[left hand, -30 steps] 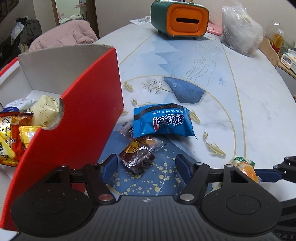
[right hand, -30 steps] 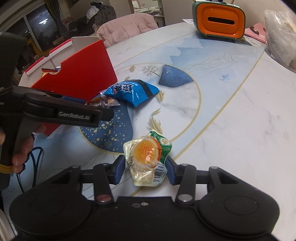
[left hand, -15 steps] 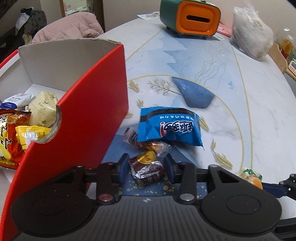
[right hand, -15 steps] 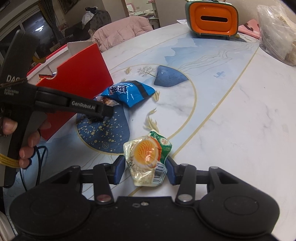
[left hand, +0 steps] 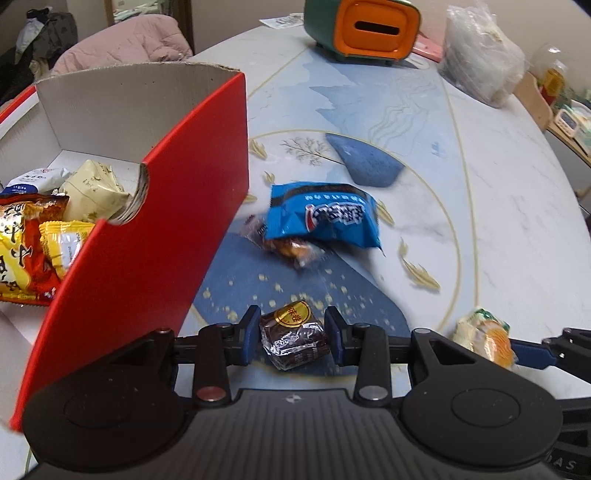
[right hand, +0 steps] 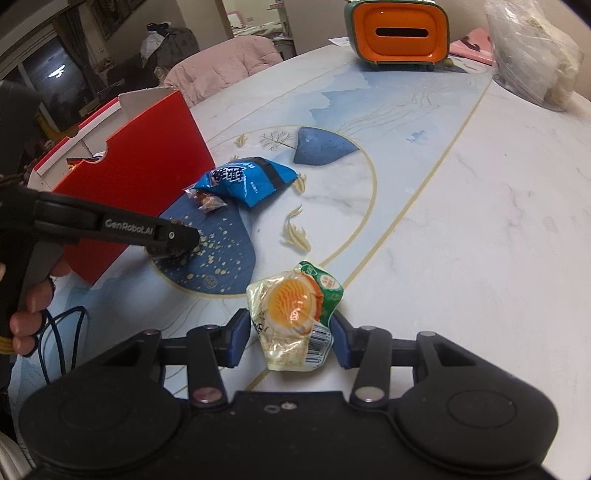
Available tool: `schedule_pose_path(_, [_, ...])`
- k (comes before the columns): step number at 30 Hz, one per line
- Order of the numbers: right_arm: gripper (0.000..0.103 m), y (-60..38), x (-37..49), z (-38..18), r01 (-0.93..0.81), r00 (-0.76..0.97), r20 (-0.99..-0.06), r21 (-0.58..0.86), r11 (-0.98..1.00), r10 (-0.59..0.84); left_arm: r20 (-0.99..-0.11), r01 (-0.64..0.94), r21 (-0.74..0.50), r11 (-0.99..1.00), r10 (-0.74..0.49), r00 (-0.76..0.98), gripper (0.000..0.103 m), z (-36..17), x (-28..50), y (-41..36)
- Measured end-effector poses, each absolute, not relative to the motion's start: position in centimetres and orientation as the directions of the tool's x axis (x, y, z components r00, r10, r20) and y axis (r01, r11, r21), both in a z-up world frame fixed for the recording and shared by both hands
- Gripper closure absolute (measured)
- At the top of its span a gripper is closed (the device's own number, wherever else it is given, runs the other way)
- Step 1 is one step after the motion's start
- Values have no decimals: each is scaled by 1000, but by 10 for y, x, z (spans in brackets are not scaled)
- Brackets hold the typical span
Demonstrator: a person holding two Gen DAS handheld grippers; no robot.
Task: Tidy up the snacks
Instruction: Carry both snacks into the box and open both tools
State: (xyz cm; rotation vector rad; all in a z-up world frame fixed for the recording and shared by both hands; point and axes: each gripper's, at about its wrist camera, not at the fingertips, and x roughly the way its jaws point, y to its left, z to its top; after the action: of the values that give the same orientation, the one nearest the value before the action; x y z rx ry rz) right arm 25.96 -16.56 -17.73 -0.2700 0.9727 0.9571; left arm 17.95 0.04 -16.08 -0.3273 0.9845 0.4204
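We're clamping the left gripper (left hand: 291,334) on the brown candy (left hand: 293,338) and the right gripper (right hand: 286,338) on the egg pack (right hand: 293,317), both light, crinkly and slippery between the fingers, so we're gripping mid-body.

Dim indoor light; fisheye-bent edges; slight blur.

Surface: marble-patterned table (right hand: 498,229)
Beyond the fingers: blue snack packet (left hand: 325,216), clear-wrapped candy (left hand: 291,251)
Fingers' left: red box (left hand: 155,229)
Far end: orange-green container (right hand: 399,35)

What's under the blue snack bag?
A clear-wrapped snack pokes out from under the blue snack bag's near-left edge; its far part is covered, and anything else beneath is hidden.
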Motion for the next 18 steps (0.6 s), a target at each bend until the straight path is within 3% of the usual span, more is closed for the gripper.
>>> schedule_pose_path(18, [59,-157,188,-113,-774,291,-767,162,612,572,-833,-377,-142,915,95,545,66,-100,111,3])
